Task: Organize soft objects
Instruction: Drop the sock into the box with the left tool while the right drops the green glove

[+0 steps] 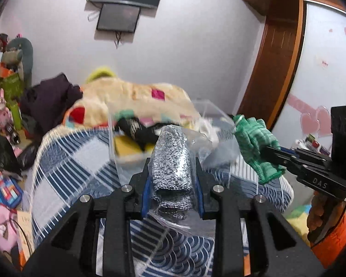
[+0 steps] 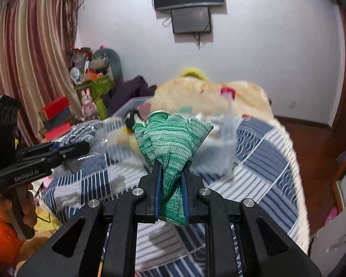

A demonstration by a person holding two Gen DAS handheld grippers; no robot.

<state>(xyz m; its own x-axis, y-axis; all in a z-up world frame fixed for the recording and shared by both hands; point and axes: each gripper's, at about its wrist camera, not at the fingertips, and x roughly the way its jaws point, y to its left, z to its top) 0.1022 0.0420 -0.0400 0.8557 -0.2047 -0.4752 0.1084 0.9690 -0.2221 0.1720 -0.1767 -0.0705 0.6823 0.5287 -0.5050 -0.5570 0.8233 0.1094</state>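
Note:
My left gripper (image 1: pixel 173 166) is shut on a grey speckled knit cloth in a clear plastic bag (image 1: pixel 171 161), held above the bed. My right gripper (image 2: pixel 171 168) is shut on a green knit glove (image 2: pixel 173 138); in the left wrist view the right gripper (image 1: pixel 268 152) holds the glove (image 1: pixel 253 143) at the right. The left gripper (image 2: pixel 80 149) with the grey cloth (image 2: pixel 80 129) shows at the left of the right wrist view. A clear plastic box (image 1: pixel 131 154) on the bed ahead holds black, yellow and white soft items.
The bed has a blue and white striped quilt (image 1: pixel 69 168) and a cream patchwork blanket (image 1: pixel 131 99) behind the box. Toys and boxes (image 2: pixel 90 85) crowd the left side by the curtain. A wooden wardrobe (image 1: pixel 272 57) stands on the right.

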